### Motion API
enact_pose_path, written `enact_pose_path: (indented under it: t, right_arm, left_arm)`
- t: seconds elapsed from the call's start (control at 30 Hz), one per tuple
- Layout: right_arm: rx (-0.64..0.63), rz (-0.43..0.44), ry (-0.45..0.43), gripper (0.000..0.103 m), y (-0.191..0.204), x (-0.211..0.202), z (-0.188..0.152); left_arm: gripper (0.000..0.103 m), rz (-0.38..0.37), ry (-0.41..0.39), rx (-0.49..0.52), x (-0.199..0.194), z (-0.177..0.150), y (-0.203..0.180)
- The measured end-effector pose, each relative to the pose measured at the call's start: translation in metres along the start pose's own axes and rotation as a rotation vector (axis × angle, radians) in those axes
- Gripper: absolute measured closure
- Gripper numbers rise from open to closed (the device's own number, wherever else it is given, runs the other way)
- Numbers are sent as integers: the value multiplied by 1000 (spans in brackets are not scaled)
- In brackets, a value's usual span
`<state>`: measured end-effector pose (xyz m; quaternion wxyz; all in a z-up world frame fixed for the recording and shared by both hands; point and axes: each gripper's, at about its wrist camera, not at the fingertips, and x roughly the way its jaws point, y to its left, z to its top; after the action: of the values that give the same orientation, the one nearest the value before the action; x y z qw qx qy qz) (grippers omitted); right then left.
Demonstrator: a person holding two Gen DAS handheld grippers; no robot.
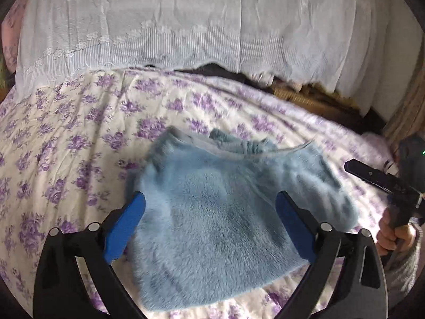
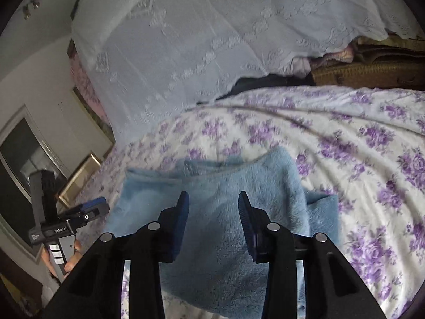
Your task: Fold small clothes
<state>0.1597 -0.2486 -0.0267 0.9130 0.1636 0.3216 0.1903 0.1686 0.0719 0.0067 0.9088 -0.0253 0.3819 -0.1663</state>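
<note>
A fluffy light-blue small garment lies folded on the purple-flowered bedspread. My left gripper hovers over the garment's near part, blue pads wide open, nothing between them. At the right edge of this view a hand holds the right gripper. In the right wrist view the same garment lies under my right gripper. Its jaws stand partly apart above the fleece and grip nothing. The left gripper shows at the far left, held by a hand.
A white lace cover hangs over a pile behind the bedspread. A brown woven case sits at the back right. Framed pictures lean against the wall to the left of the bed.
</note>
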Motion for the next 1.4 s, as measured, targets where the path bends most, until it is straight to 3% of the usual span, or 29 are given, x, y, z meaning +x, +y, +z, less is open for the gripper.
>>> enact_pose_path:
  t: [0.1, 0.17, 0.2, 0.23, 0.3, 0.33, 0.37, 0.47, 0.6, 0.67, 0.73, 0.77, 0.8, 0.83, 0.87, 0.93, 1.03, 1.13, 1.2, 1.3, 1.33, 1.4]
  right_arm:
    - [32, -35, 70, 63, 4, 29, 7]
    - [69, -41, 86, 52, 2, 47, 12]
    - [85, -54, 94, 42, 0, 53, 13]
    - [100, -95, 101, 40, -8, 65, 14]
    - [114, -181, 99, 42, -35, 86, 7]
    - [131, -154, 88, 50, -51, 95, -2]
    - [142, -151, 67, 50, -51, 91, -2]
    - [77, -197, 56, 50, -37, 84, 0]
    - [-1, -192, -46, 46, -4, 51, 0]
    - [-30, -185, -79, 39, 12, 50, 6]
    - [-59, -159, -25, 38, 27, 67, 8]
    - [-75, -170, 26, 38, 32, 84, 5]
    - [-88, -191, 76, 37, 34, 98, 0]
    - [-104, -224, 158, 34, 32, 124, -8]
    - [-135, -250, 172, 32, 30, 137, -14]
    - [-156, -264, 158, 32, 36, 132, -11]
    - [-112, -223, 55, 32, 31, 94, -14]
    - [-143, -214, 23, 32, 35, 59, -25]
    - [-188, -227, 18, 32, 38, 37, -42]
    - [-251, -284, 111, 30, 32, 40, -66]
    - [-281, -283, 118, 29, 29, 43, -73]
    - [-262, -282, 122, 29, 28, 42, -68]
  left_arm:
    - [7, 51, 76, 17, 32, 12, -14]
    - [7, 108, 129, 15, 57, 22, -17]
    - [7, 177, 149, 6, 73, 27, -12]
    - [7, 217, 154, -7, 86, 28, -3]
    - [4, 243, 194, -71, 117, 23, 24]
    - [4, 202, 203, -100, 126, 19, 35]
    - [4, 196, 187, -106, 125, 19, 37]
    - [4, 280, 146, -32, 115, 19, 22]
    - [4, 242, 66, -40, 81, 24, 16]
    - [4, 319, 21, -78, 72, 34, 25]
    - [4, 399, 66, -107, 86, 37, 39]
    - [4, 422, 147, -117, 107, 33, 50]
    - [4, 368, 220, -155, 127, 27, 62]
    - [4, 307, 229, -209, 131, 25, 73]
    - [4, 255, 224, -263, 127, 27, 84]
    - [4, 189, 227, -313, 125, 26, 97]
    - [5, 169, 181, -330, 103, 19, 95]
    - [5, 146, 119, -266, 68, 15, 76]
    - [5, 144, 97, -152, 47, 3, 51]
    - [4, 217, 137, -7, 46, -32, 23]
    - [4, 257, 167, 13, 54, -45, 20]
    - [4, 246, 189, -9, 62, -52, 23]
